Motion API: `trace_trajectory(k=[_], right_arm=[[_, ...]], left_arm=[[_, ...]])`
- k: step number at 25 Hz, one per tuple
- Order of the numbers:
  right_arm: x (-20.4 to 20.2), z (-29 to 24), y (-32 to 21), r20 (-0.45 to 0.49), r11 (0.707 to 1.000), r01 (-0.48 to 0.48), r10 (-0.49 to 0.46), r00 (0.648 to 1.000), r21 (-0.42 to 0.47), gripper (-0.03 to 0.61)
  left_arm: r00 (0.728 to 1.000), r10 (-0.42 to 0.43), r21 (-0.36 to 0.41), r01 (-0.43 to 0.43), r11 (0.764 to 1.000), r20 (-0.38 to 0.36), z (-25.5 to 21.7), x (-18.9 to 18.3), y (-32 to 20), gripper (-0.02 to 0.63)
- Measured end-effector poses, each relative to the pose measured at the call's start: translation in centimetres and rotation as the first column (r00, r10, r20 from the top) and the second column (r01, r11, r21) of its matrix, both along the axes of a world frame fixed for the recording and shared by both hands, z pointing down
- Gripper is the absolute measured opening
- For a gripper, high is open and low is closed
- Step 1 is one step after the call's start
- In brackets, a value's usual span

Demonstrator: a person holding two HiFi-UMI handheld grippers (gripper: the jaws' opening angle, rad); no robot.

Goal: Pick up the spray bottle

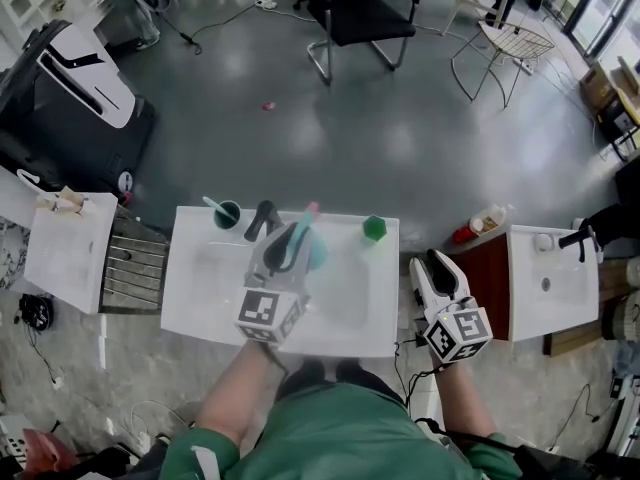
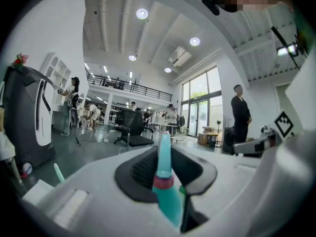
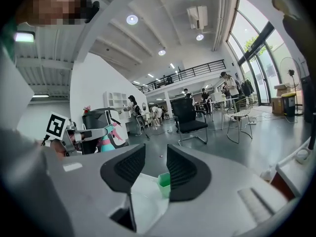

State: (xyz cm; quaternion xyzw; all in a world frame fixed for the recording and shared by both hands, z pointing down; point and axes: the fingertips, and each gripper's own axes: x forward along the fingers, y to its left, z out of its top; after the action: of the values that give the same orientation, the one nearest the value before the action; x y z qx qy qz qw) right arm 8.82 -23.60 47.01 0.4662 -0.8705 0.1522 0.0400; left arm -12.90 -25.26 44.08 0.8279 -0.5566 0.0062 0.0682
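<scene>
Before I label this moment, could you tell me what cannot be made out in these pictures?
- spray bottle body: in the head view, covered by the left gripper; in the left gripper view, hidden below the jaws by the gripper's own body.
- green cup contents: in the head view, too small; in the right gripper view, half behind a jaw.
- red-capped bottle label: in the head view, too small.

Left gripper (image 1: 288, 245) holding teal spray bottle (image 1: 315, 253) over white sink (image 1: 200, 303), right gripper (image 1: 433, 265) alongside — green cup (image 1: 374, 229) on rim
</scene>
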Motion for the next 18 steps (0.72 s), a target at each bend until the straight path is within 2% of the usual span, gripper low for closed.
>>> trace_trajectory(k=[11,18], right_arm=[[-1.4,-4.0,0.9,0.038,0.998,0.021,-0.023,0.999,0.064,0.137],[-2.3,-6.3,1.1,0.021,0.994,0.042,-0.044,0.999,0.1,0.137]], left_arm=[[1.0,-0.012,0.057,0.013,0.998,-0.021,-5.3,-0.9,2.4,0.081],[1.0,-0.01,0.096,0.012,0.995,-0.023,-8.2,-1.2,3.4,0.081]])
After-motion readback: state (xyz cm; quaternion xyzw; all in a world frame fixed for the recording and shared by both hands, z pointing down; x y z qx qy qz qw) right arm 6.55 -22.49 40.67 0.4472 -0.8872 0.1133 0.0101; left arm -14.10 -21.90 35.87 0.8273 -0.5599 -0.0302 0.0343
